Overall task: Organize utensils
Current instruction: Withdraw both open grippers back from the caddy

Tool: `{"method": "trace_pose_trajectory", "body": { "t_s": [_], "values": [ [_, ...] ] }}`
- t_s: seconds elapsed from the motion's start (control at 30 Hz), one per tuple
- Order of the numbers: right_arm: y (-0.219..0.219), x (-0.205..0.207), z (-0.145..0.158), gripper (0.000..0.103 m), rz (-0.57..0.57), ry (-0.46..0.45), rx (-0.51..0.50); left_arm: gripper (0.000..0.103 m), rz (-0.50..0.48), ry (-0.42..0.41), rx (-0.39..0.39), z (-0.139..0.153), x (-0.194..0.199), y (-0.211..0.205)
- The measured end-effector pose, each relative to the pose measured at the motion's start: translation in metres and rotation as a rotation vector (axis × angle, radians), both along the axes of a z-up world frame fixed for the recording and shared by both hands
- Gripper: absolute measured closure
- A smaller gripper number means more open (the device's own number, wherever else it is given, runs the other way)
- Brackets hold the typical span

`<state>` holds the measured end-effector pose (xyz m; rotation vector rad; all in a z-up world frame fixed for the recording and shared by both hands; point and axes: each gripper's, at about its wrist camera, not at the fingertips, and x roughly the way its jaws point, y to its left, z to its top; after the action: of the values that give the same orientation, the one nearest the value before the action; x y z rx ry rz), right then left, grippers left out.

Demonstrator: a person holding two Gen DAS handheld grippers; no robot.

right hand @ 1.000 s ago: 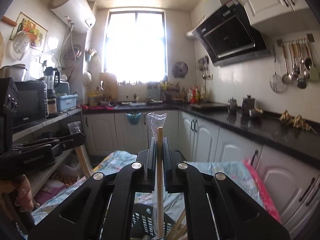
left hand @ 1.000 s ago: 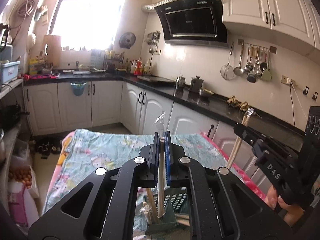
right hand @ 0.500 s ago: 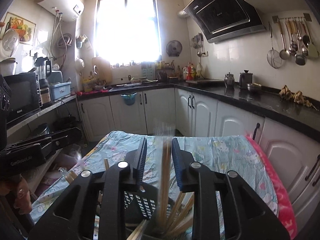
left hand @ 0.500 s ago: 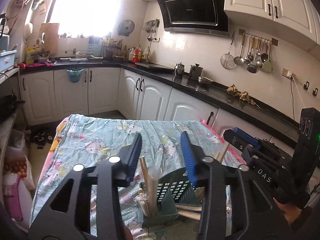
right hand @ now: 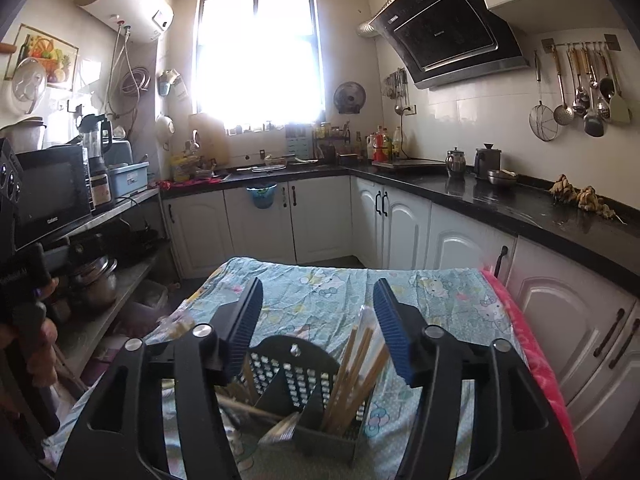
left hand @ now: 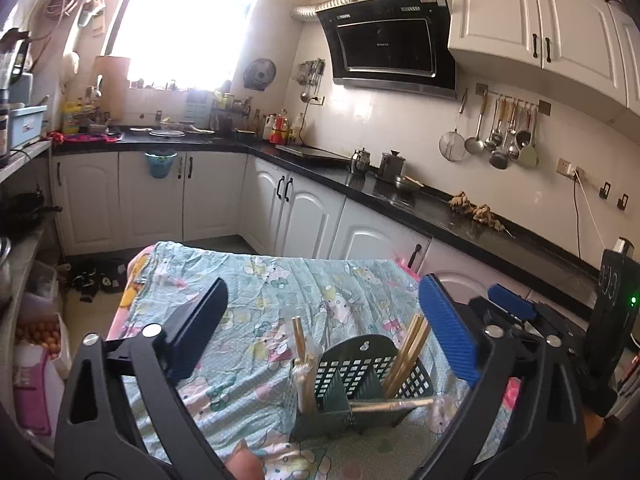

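Note:
A dark green perforated utensil holder (left hand: 360,384) (right hand: 296,384) stands on the table with the cartoon-print cloth (left hand: 256,292) (right hand: 320,292). Wooden chopsticks lean in its compartments, a pair on the left (left hand: 300,356) and a bundle on the right (left hand: 408,348) (right hand: 356,368). A long utensil (left hand: 392,404) lies across its front. My left gripper (left hand: 320,332) hovers above and behind the holder, jaws opening wide, nothing between them. My right gripper (right hand: 318,328) sits above the holder too, jaws opening, with the chopstick tops just below them and free of the pads. It also shows at the right edge of the left wrist view (left hand: 516,308).
White cabinets under a black counter (left hand: 360,188) (right hand: 500,204) run along the far and right walls. A shelf with a microwave (right hand: 48,196) and pots stands on the left. Ladles hang on the wall rail (left hand: 500,136). A hand (right hand: 40,344) holding the left gripper shows at the left.
Both grippers were shut on a wrapped chopstick each a second ago. Both have opened and let them drop into the holder. The views have tipped down toward the table.

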<state>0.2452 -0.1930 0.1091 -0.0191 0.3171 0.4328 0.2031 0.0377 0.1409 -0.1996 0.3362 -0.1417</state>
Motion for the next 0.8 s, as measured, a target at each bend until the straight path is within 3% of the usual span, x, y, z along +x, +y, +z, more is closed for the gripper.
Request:
{"method": "trace_pose_trajectory", "body": {
  "t_s": [0.2,0.47,0.8],
  "values": [
    [-0.005,-0.035,-0.005,0.026,-0.009,0.02,-0.006,0.011,0.011,0.029,-0.01,-0.005,-0.024,0.008],
    [-0.007,-0.074,-0.025,0.009,-0.019,0.054,-0.041,0.011,0.04,0.107,0.011,-0.035,-0.057,0.014],
    [-0.004,-0.11,-0.064,0.007,-0.021,0.101,-0.104,0.011,0.042,0.197,0.018,-0.079,-0.084,0.005]
  ]
}}
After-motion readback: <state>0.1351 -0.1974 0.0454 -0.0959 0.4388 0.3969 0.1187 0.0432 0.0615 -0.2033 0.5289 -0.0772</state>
